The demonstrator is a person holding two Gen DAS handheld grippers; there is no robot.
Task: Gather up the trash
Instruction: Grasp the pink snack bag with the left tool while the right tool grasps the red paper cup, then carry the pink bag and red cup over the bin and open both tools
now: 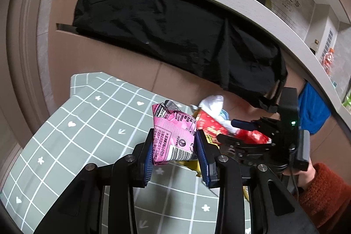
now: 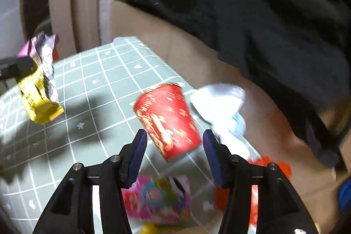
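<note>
Tabletop [image 2: 92, 80]: cup [image 2: 169, 122] on its side, between the open right tongs [image 2: 173, 142] and just ahead of them. Crumpled tissue [image 2: 219, 100] right of the cup, at the tabletop's edge. Snack packet [image 2: 158, 196] below the right tongs, nearer than the cup. Left tongs [image 1: 174, 146], left of the cup, clamp a wrapper [image 1: 173, 135] above the tabletop. Cardboard box [image 1: 105, 54] behind the tabletop; bag [image 1: 175, 36] draped over the box's rim.

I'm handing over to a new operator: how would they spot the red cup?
Find the green checked tablecloth. Near its far edge, ahead of the open right gripper, lies the red cup. It alone is a tipped red cone with gold print, beside crumpled white paper.
</note>
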